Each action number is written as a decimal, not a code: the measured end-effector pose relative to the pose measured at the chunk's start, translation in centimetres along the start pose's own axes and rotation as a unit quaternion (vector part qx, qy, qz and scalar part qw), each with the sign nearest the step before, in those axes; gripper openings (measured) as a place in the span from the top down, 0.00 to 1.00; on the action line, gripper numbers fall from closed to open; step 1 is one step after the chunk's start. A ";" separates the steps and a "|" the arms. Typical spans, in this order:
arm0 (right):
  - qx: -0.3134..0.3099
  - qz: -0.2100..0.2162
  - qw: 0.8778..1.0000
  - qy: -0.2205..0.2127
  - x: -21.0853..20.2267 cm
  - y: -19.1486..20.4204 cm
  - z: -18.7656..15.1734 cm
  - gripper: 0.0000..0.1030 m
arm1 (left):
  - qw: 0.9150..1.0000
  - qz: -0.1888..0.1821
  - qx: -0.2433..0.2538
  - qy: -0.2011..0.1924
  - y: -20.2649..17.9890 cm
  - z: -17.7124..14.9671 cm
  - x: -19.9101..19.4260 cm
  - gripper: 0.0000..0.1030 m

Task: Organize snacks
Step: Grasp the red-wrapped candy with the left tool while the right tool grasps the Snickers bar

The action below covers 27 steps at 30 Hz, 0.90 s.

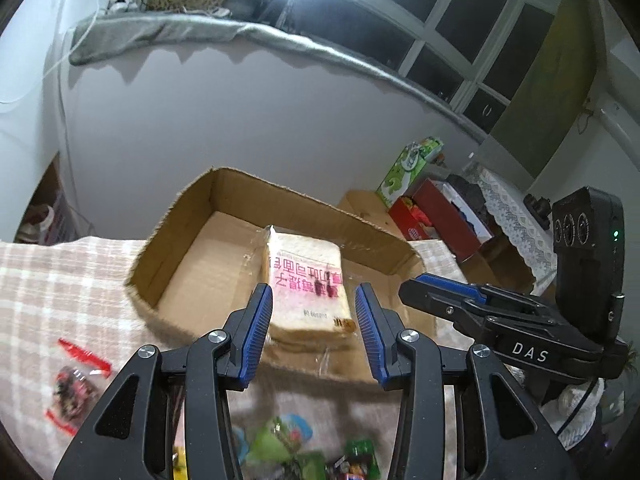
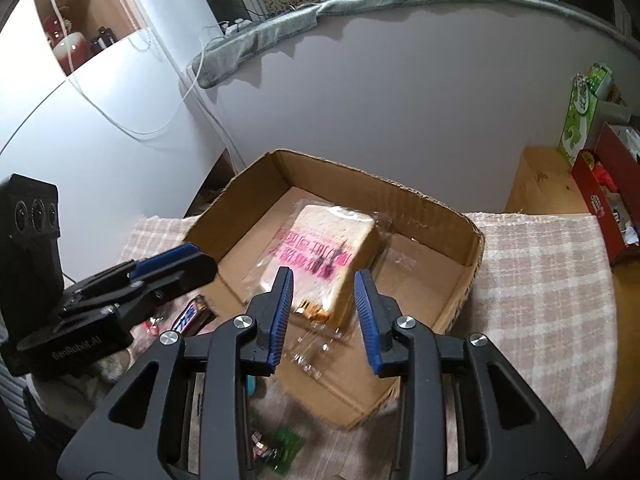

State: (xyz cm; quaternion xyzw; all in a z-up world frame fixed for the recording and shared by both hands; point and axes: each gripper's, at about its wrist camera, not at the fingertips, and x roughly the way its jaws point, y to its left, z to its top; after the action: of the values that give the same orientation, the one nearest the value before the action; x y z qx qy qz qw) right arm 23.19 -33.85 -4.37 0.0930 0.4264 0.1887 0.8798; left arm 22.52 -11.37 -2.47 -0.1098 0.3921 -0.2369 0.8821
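Nearest, loose snack packets (image 1: pixel 288 440) lie unsorted on the counter (image 1: pixel 60 280). Both tools, left tool (image 1: pixel 314 320) and right tool (image 2: pixel 324 308), hang released, grasping nothing. Beyond, bagged bread (image 1: pixel 306 288) leans over the cardboard box (image 1: pixel 224 208) near wall, apparently just deposited.

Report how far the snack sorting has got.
Done: one wrapped bread pack lies in the cardboard box, its near end over the front wall. In hand: nothing; the left gripper and right gripper are both open, empty. Left: the red packet and green packets on the checked cloth.
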 end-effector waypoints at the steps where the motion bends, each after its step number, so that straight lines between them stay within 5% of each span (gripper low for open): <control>1: -0.003 0.000 1.000 -0.001 -0.3 0.3 -0.2 0.68 | 1.000 0.001 0.001 -0.005 0.0 -0.2 -0.7 0.61; 17: -0.031 0.009 0.999 0.014 -3.9 4.5 -8.4 0.57 | 0.997 0.042 -0.040 -0.054 5.4 -6.0 -10.5 0.61; 27: -0.031 0.000 0.999 0.036 -3.1 5.8 -12.8 0.56 | 0.992 0.081 -0.085 -0.037 10.2 -10.5 -12.2 0.58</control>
State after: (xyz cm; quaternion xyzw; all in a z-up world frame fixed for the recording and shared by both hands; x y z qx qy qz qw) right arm 9.86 -29.83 -8.20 0.0592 0.4521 0.2050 0.8661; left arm 11.05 3.45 -5.53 -0.1606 0.3858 -0.1263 0.8997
